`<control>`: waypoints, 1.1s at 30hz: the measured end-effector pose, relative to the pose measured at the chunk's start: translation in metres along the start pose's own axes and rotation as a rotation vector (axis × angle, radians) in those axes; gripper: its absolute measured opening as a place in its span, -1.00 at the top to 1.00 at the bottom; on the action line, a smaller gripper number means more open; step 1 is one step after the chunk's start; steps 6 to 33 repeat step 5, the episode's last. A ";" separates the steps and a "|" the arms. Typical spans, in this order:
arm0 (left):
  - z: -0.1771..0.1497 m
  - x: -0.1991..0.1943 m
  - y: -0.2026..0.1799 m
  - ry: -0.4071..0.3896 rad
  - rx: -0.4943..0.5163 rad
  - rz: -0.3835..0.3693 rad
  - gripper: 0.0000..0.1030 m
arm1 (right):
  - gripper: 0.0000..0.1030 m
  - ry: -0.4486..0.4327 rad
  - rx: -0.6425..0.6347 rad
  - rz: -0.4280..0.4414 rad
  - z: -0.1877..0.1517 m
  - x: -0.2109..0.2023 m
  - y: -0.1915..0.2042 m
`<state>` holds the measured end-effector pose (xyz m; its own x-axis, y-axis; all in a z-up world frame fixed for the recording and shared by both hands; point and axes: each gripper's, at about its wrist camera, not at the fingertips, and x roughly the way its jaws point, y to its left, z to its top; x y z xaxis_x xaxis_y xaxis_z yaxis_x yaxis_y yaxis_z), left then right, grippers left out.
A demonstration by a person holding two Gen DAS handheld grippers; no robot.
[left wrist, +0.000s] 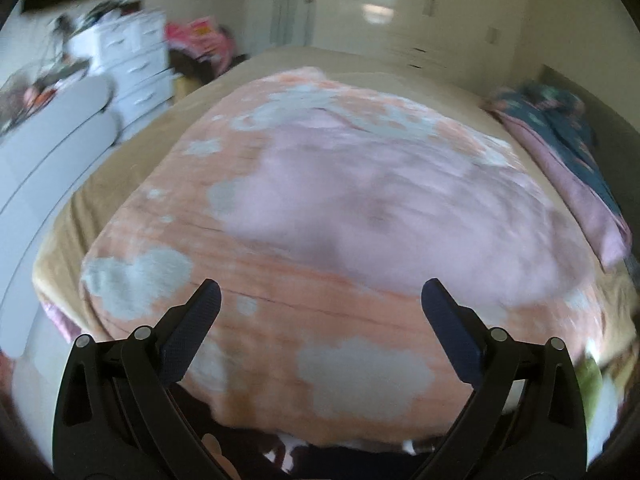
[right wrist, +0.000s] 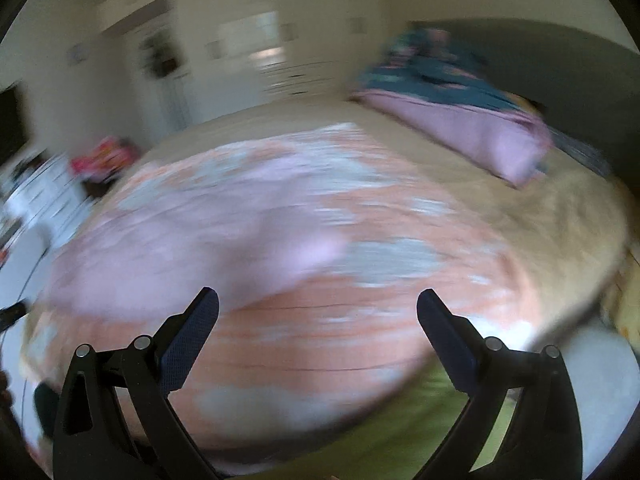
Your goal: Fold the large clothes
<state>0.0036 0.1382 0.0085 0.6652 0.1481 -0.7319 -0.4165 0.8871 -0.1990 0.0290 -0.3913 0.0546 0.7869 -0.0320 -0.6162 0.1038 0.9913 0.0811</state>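
Both views look forward along open fingers, down onto a bed from its near edge. The left wrist view sits low and close over the blanket, facing 12 o'clock, with drawers at 10 o'clock. The right wrist view faces the same way from further right. The 2 views share the blanket and the pillow at 2 o'clock.

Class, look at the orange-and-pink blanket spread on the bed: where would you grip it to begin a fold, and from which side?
Grip the orange blanket by its near hem, toward the two near corners. That edge hangs over the bed's side closest to both open grippers, left and right, so it is probably easiest to pinch from the front; the middle lies flat.
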 end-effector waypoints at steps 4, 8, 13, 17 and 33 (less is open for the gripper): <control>0.035 0.045 0.083 0.024 -0.156 0.140 -0.82 | -0.92 0.037 0.172 -0.335 -0.011 0.028 -0.129; 0.045 0.057 0.106 0.026 -0.193 0.171 -0.82 | -0.92 0.066 0.230 -0.437 -0.019 0.036 -0.173; 0.045 0.057 0.106 0.026 -0.193 0.171 -0.82 | -0.92 0.066 0.230 -0.437 -0.019 0.036 -0.173; 0.045 0.057 0.106 0.026 -0.193 0.171 -0.82 | -0.92 0.066 0.230 -0.437 -0.019 0.036 -0.173; 0.045 0.057 0.106 0.026 -0.193 0.171 -0.82 | -0.92 0.066 0.230 -0.437 -0.019 0.036 -0.173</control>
